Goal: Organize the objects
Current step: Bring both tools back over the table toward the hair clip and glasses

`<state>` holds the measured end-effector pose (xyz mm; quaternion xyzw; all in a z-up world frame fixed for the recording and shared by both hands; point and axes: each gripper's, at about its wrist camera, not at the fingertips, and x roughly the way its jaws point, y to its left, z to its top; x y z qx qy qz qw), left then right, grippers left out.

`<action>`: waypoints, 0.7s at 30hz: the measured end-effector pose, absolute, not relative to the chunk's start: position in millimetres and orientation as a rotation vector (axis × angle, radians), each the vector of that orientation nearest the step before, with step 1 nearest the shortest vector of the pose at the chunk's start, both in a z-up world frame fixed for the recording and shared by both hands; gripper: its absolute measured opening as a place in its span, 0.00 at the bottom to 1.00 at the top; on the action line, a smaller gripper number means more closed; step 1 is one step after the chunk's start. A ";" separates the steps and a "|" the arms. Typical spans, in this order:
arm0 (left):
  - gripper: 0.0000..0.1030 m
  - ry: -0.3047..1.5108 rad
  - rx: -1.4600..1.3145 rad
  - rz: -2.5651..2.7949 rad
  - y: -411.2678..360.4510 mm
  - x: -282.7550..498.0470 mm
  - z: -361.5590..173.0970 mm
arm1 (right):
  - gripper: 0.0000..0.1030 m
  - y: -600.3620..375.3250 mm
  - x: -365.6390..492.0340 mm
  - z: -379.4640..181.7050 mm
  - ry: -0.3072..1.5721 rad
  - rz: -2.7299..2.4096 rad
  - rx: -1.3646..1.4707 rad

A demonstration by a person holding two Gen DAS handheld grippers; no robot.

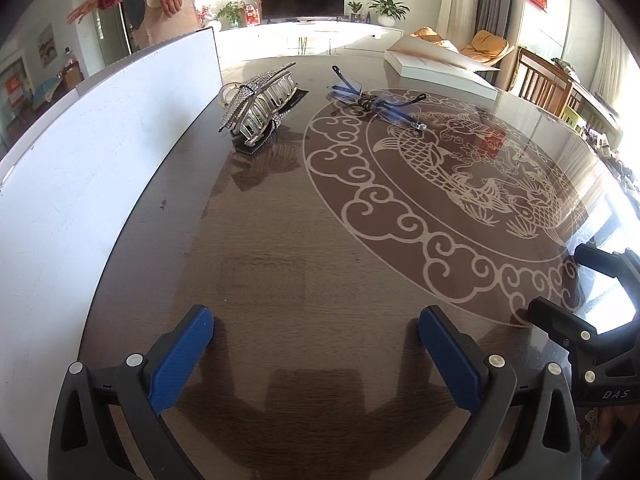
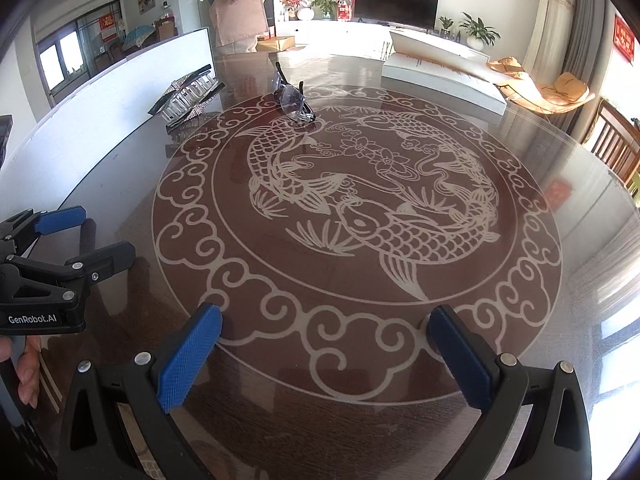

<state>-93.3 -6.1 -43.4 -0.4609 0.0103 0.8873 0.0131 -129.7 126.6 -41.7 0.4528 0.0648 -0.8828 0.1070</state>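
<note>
A rhinestone hair claw clip [image 1: 260,102] lies on a small dark card at the far left of the glass-topped table [image 1: 280,240]; the right wrist view shows the clip [image 2: 188,96] too. Blue-framed glasses [image 1: 372,98] lie folded to its right, on the edge of the fish pattern, and appear as glasses [image 2: 294,100] in the right wrist view. My left gripper [image 1: 316,340] is open near the table's front edge, holding nothing. My right gripper [image 2: 324,344] is open as well, over the pattern's near rim. Both objects sit well ahead of the grippers.
A white board [image 1: 100,152] stands upright along the table's left side. A white book or box [image 1: 436,68] rests at the far right of the table. A person [image 1: 160,0] stands beyond the table. Wooden chairs [image 1: 548,84] stand to the right.
</note>
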 end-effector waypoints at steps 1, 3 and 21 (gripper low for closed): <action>1.00 0.032 -1.436 2.765 -6.1 -93.2 -43.2 | 1.00 126.6 -129.7 -41.7 0.191 -2.599 1.333; 1.00 0.032 -1.436 2.765 -6.1 -93.2 -43.1 | 1.00 126.5 -129.5 -41.8 0.191 -2.599 1.333; 1.00 0.040 -1.433 2.746 -23.5 -99.1 -42.2 | 1.00 109.9 -174.8 -42.0 0.203 -2.575 1.325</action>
